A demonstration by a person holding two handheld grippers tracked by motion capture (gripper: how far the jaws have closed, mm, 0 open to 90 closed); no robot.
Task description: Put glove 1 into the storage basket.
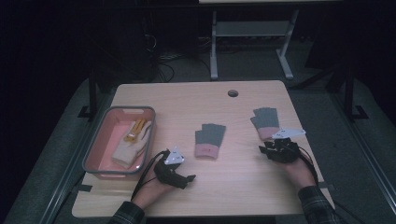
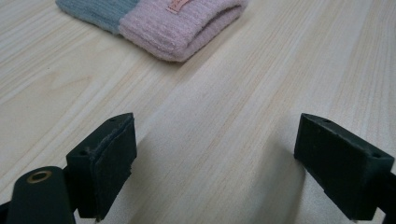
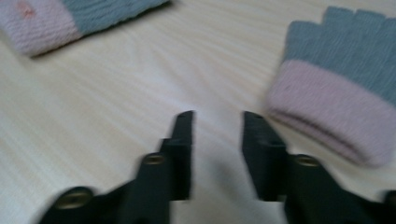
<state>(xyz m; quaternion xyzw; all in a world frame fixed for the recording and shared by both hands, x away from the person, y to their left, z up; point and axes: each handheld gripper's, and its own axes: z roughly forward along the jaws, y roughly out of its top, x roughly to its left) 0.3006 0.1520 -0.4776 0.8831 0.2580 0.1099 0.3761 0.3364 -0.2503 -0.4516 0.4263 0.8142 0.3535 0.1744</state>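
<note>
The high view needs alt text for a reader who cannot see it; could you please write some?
Two grey-and-pink gloves lie on a wooden table, with a hand-held left gripper and right gripper near them. A pink bin at left holds a cream glove.

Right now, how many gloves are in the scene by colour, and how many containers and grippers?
Grey-and-pink fingerless gloves: 2, middle one and right one, both on the table
Cream glove with yellow fingers: 1, in the tray
Pink tray: 1
Grippers: 2, left gripper and right gripper
Total: 6
</note>
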